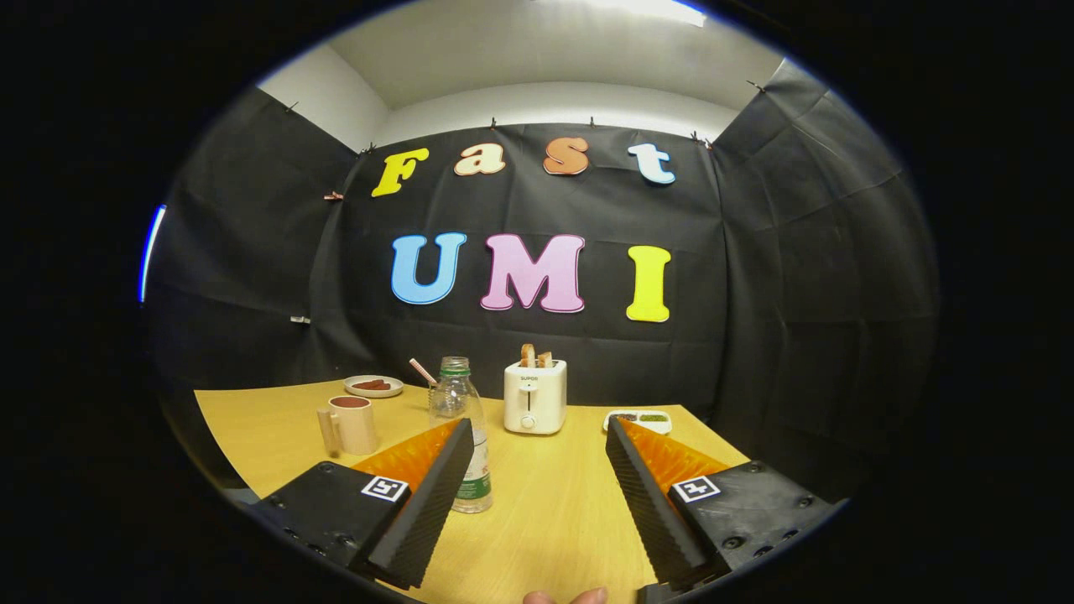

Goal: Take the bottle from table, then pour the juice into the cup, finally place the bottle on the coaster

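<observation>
Currently at step one, the approach: bottle not yet taken. The gripper [537,436] has its fingers wide apart with nothing between them, only bare table [545,520] in the gap. The bottle [459,436] stands upright on the table, just ahead of the left finger and partly hidden behind its tip, so it sits off the centre line of the jaws.

Judgement on next move: shift the gripper leftward until the bottle body lies between the fingers, advance, then close on the body below the shoulder. The bottle is clear plastic and looks light, so it may slide or tip if the left finger nudges it first.

Containers:
- bottle: clear, no cap seen on the neck (cannot be sure); the level of any juice inside cannot be read
- cup [351,424]: tan, with a handle, left of the bottle, something dark reddish near its rim
- small plate [373,386] beyond the cup, holding a reddish-brown item
- toaster [534,396] beyond the fingers, two slices standing up out of it
- white dish [639,419] right of the toaster, dark and greenish contents

Coaster: cannot identify it with confidence
</observation>
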Demonstrator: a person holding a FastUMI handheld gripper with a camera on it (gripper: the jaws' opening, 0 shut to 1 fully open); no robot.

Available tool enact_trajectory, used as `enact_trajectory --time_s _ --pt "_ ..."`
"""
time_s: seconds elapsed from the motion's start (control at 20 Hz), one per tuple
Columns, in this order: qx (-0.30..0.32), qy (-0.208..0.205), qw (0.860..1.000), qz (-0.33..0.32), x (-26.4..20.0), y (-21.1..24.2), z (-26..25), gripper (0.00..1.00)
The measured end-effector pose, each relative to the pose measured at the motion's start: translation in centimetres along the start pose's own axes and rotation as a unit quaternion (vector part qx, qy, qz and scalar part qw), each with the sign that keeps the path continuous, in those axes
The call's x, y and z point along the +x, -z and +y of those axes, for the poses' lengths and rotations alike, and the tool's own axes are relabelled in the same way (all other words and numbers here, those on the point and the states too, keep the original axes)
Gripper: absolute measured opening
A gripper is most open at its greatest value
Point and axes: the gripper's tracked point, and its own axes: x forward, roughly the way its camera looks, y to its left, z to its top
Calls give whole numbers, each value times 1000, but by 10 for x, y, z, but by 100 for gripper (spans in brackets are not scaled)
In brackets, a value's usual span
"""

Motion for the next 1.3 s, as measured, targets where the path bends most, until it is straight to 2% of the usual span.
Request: enact_trajectory --time_s 0.6,1.2,1.3 --pt "12 -33 999 40 55 56 69 98" --pt "5 -12 998 66 118 101 80 98" --pt "18 -9 998 64 122 102 79 94"
